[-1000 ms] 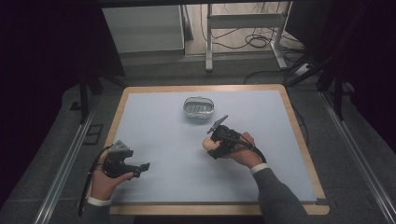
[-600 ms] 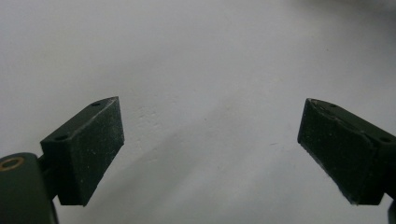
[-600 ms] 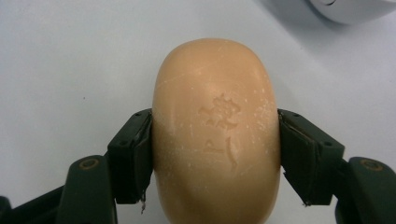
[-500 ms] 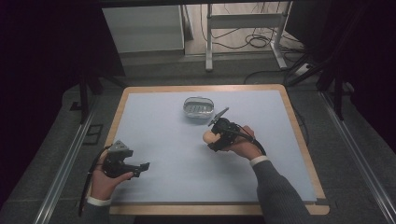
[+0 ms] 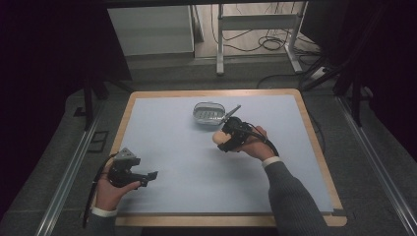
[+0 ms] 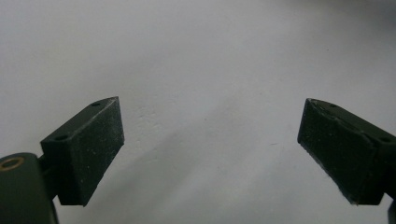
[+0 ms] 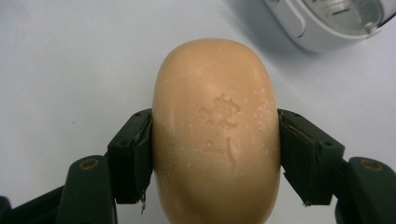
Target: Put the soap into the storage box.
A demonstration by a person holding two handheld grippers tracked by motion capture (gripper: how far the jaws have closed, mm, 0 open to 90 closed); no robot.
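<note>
Nearest the front edge of the table [image 5: 147, 98], on the left: left gripper [image 5: 129, 169] parked low over the blue mat, jaws spread wide, nothing between them, just bare mat in the left gripper view [image 6: 210, 121]. Loads of free room around it, whole front strip open, wooden rim visible all round the mat.

Further in, right of centre: right gripper [image 5: 223, 140] clamped on a soap bar [image 7: 215, 126], pads [image 7: 135, 154] pressing both long sides, bar sticking out past the tips. Peach colour, rounded, little stamped emblem on top. Looks lifted off the mat, though honestly hard to call from the high view. Sleeve and hand coming in from the lower right.

Just beyond the soap: soap dish [image 5: 209, 114], oval, pale, ribbed insert inside, otherwise empty. Bar just beside its near rim, not in it. Corner of the dish also peeking in at the top right of the right gripper view.

Count: two grippers, one soap, one dish.

Past the far edge: floor, cables, a metal stand's legs.
</note>
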